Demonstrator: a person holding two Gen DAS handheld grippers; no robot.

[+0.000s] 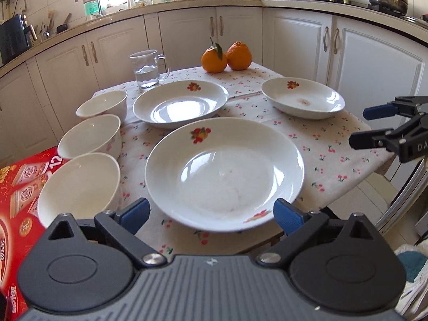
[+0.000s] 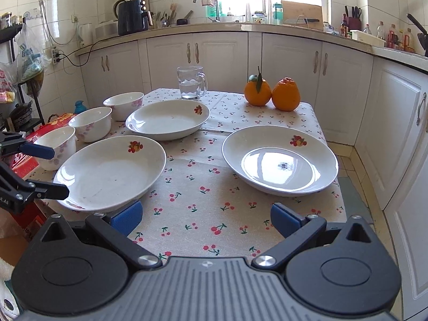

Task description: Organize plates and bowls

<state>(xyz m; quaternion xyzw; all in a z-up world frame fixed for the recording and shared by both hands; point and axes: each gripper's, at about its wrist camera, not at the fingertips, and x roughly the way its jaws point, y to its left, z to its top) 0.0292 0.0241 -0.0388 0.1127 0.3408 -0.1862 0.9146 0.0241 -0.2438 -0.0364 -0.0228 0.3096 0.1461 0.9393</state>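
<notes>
With both the left hand-held gripper [image 1: 211,215] and the right hand-held gripper [image 2: 206,219] wide open and empty, we judged the plate [image 1: 224,174] at lower centre rigid, slick and breakable, best pinched at its near rim.

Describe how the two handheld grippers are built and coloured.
Both match. The left gripper and right gripper each have a ribbed grey body, two round black pivot housings, black linkage arms with silver bolts, and jaws tipped with blue pads. White lettering marks the side of each. No cables or sleeves show.
</notes>
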